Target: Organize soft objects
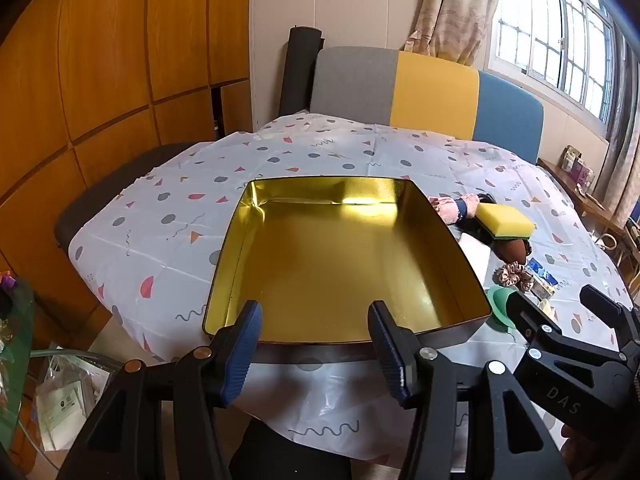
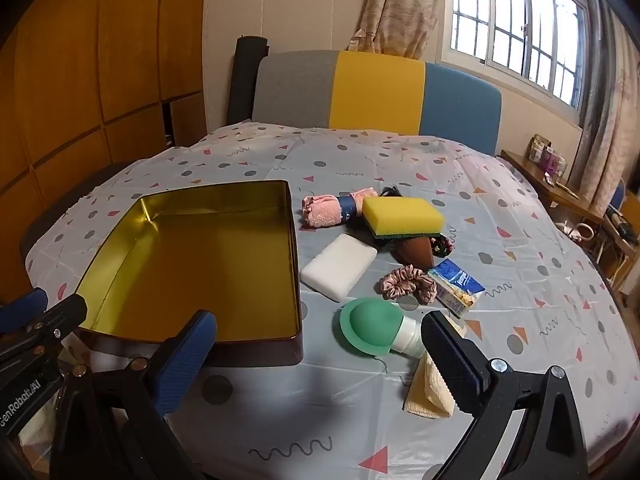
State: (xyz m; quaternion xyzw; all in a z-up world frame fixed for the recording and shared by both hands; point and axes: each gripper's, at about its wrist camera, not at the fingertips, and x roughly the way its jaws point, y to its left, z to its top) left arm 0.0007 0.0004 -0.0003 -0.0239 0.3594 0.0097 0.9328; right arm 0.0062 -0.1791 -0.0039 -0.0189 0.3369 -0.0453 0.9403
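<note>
Left claw (image 1: 316, 344) agape, near tin (image 1: 472, 322) rim

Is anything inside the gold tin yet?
No. In the right wrist view the gold tin shows only its bare floor; the yellow sponge and white foam block lie beside it on the tablecloth.

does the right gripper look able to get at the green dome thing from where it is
Probably yes: the right gripper is open, and the green dome lies just ahead between its fingers with nothing on top; only the yellow cloth sits close beside it.
</note>
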